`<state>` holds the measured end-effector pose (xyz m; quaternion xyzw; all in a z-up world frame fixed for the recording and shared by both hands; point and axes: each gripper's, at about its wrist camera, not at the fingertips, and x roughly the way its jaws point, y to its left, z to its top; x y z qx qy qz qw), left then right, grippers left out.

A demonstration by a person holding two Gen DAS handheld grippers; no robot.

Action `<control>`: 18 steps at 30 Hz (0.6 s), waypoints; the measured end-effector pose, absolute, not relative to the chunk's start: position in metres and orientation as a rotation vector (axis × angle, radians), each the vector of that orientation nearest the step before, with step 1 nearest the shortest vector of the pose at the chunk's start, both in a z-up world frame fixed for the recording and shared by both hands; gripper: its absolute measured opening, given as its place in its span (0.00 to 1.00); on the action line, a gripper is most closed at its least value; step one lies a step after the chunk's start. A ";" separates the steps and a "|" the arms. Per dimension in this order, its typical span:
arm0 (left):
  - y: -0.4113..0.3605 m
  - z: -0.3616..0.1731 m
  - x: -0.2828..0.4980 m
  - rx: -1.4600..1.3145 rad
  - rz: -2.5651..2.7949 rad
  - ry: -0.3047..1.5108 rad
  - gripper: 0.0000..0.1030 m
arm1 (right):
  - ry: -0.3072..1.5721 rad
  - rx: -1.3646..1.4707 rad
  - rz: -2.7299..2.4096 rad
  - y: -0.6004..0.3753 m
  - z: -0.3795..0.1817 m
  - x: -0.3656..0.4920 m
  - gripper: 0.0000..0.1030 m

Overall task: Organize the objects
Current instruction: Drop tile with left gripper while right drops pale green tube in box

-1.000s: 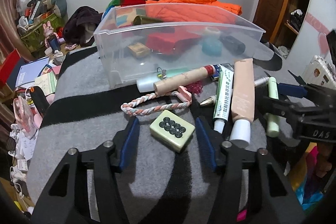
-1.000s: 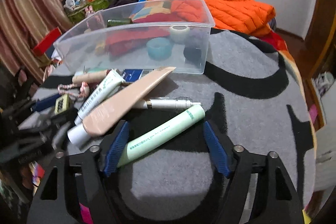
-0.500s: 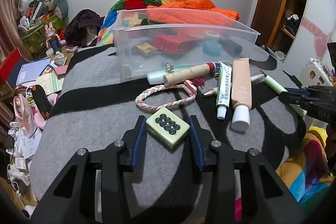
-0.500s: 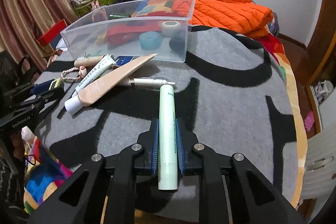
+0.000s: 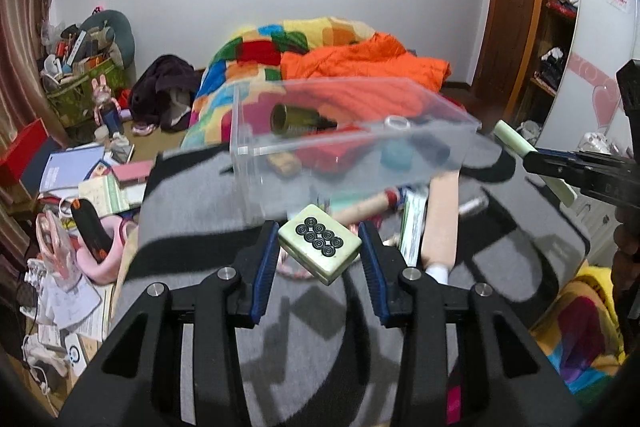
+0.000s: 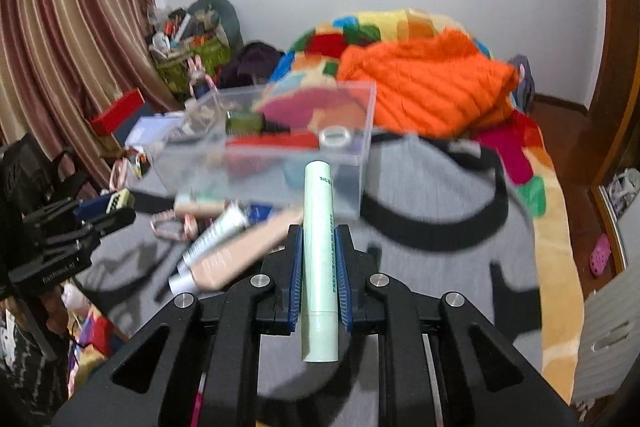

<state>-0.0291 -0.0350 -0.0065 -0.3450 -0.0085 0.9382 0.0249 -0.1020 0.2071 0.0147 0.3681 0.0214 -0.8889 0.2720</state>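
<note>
Both loads now lifted off the bed toward the bin [image 5: 256, 163]: left gripper [image 5: 320, 247] fingers clamp the tile [image 5: 320, 243], right gripper [image 6: 319, 259] fingers clamp the tube [image 6: 319, 259]; drop-in next.

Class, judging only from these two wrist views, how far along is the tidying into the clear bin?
Done: the clear bin already holds a few things, including a tape roll. In hand: the left gripper grips the mahjong tile; the right gripper grips the green tube, both lifted. Left: the beige tube, white tube and braided rope remain on the blanket.
</note>
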 end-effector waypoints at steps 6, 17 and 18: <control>-0.041 0.009 -0.049 -1.035 2.911 -0.076 0.39 | 0.058 0.924 -2.403 0.190 0.034 -0.124 0.14; -0.058 0.014 -0.105 -1.109 2.901 -0.143 0.39 | 0.116 0.961 -2.392 0.152 0.032 -0.183 0.14; -0.059 0.013 -0.110 -1.122 2.901 -0.137 0.39 | 0.123 0.974 -2.390 0.148 0.029 -0.189 0.14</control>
